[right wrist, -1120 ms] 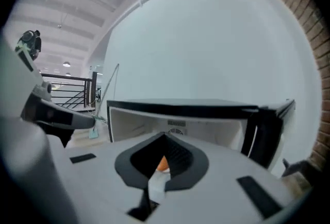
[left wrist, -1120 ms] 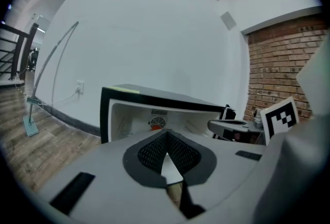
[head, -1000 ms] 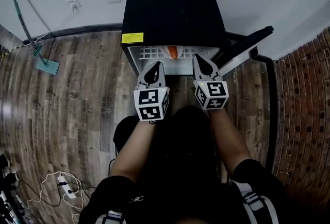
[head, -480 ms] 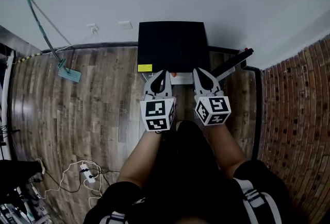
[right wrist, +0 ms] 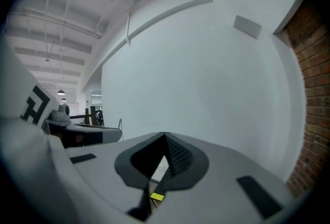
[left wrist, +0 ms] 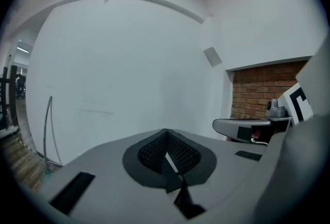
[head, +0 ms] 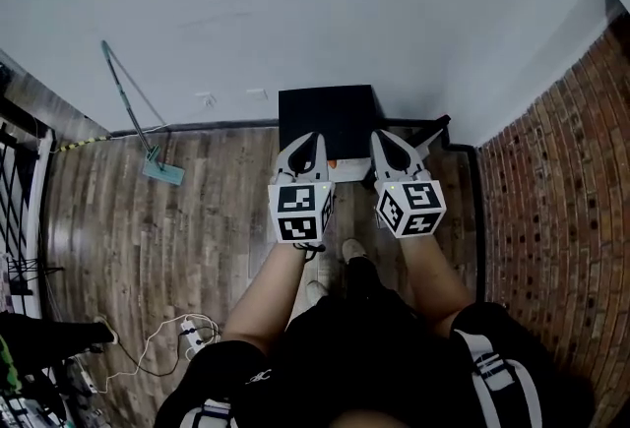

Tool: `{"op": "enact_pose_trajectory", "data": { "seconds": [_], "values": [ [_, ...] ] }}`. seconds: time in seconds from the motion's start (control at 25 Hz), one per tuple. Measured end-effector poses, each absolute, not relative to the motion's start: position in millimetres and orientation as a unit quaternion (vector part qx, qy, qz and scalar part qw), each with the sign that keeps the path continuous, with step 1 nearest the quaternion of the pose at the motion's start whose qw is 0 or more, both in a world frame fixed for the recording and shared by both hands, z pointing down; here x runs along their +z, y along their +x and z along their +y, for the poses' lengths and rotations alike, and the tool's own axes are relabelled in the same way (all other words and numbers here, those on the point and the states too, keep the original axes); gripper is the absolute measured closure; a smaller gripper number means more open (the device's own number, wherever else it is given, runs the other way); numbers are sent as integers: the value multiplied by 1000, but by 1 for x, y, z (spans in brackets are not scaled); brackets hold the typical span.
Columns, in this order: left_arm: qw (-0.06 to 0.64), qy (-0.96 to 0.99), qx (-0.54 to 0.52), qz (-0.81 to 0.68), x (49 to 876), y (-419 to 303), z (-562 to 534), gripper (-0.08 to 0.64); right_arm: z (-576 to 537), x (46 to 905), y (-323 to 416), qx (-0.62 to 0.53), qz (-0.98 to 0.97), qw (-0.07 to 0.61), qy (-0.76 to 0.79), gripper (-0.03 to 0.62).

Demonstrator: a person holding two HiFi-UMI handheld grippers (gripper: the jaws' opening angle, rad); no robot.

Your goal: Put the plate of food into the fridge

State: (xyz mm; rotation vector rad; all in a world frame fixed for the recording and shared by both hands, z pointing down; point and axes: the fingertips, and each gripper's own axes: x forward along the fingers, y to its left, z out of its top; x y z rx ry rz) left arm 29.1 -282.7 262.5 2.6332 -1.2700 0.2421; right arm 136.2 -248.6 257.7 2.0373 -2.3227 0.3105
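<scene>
- Standing against the white wall (head: 295,13), a small black fridge (head: 330,116) is seen from above; its door (head: 425,133) is swung open to the right.
- Wood-plank floor (head: 148,219) is noted around the fridge, with a brick wall (head: 551,170) along the right.
- A long-handled mop (head: 138,116) is propped against the white wall on the left; a power strip (head: 189,333) with loose cables lies on the floor at lower left.
- Plate of food: it cannot be made out as such; only a small orange speck (head: 336,163) is seen at the fridge's open front, between the two grippers.
- Left gripper (head: 307,136) and right gripper (head: 382,134) are held side by side on outstretched forearms, raised above the fridge front, tips pointed toward the wall.
- Both claws are clenched, tips met, with nothing gripped; this is confirmed in the left gripper view (left wrist: 166,133) and the right gripper view (right wrist: 165,136).
</scene>
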Motion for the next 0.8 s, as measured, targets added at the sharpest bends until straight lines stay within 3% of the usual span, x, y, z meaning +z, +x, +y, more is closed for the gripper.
{"op": "enact_pose_trajectory", "data": {
  "seconds": [0.8],
  "values": [
    [116,898,51,-421,236,-11,-225,563,-179,217,98,82,-754,-15,652,580]
  ]
}}
